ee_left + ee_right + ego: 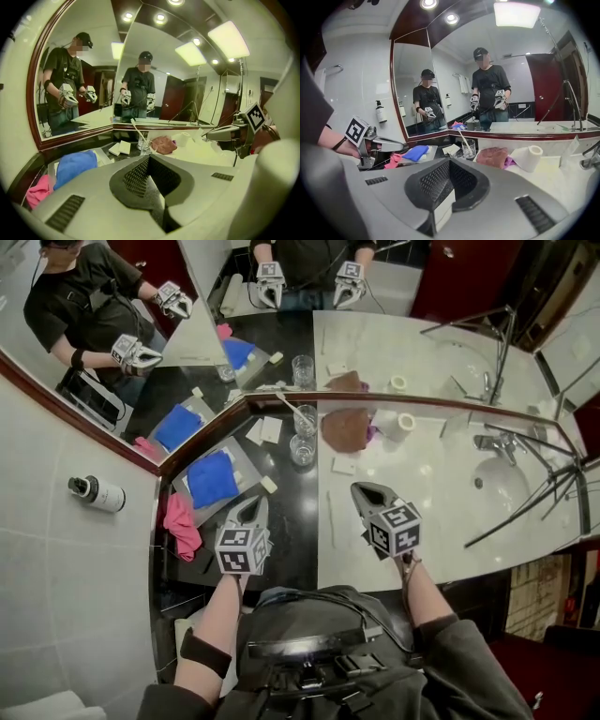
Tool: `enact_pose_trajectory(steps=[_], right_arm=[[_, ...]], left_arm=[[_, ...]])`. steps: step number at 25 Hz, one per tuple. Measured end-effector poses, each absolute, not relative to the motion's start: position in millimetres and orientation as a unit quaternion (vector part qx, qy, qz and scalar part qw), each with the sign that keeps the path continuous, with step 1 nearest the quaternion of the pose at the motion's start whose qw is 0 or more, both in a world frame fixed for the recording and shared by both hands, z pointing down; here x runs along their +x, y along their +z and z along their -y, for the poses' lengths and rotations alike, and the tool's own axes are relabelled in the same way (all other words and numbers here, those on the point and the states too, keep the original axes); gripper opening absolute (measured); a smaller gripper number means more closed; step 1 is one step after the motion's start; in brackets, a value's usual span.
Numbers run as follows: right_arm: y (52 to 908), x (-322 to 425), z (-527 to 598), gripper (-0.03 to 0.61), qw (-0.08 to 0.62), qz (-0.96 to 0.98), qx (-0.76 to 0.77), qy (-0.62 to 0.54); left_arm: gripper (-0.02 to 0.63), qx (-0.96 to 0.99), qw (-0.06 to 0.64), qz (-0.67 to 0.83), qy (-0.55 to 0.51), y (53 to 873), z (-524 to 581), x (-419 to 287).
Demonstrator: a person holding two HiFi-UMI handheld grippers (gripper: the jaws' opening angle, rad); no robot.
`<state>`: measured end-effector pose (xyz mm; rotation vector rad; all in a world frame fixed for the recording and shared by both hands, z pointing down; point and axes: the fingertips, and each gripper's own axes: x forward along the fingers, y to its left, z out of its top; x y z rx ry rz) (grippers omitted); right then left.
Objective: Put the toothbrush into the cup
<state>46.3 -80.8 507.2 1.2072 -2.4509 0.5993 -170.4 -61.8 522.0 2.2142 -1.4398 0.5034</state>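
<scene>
Head view: toothbrush (290, 408) in cup (305, 421) by mirror (394, 343) edge, counter (431, 502) alongside

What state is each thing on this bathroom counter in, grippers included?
toothbrush: standing in the cup, leaning.
glass cup: upright, holding the toothbrush.
second glass: upright, apparently empty.
blue towel: folded, lying flat.
left gripper: shut, empty.
right gripper: shut, empty.

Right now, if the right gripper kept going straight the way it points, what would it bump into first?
Most likely the empty glass, which stands before the cup holding the toothbrush. The right gripper tilts downward, though, so it might touch the countertop first; depth is unclear.
</scene>
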Motion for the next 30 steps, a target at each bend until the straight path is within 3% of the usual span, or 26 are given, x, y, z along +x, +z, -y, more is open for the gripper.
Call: enact_pose_trajectory(steps=[12,24,30], right_arm=[[516,42,99,0.02,0.183,0.863,0.421,0.213],[541,-1,169,0.025,0.264,0.871,0.378,0.169],[545,-22,226,0.14,0.289,0.877,0.358,0.139]], left_arm=[[0.002,0.819,0.204,0.507,0.177,516,76,-155],[0.003,0.816,0.213,0.51,0.167,524,99,-175],[0.003,0.818,0.22,0.507,0.158,522,121,-170]])
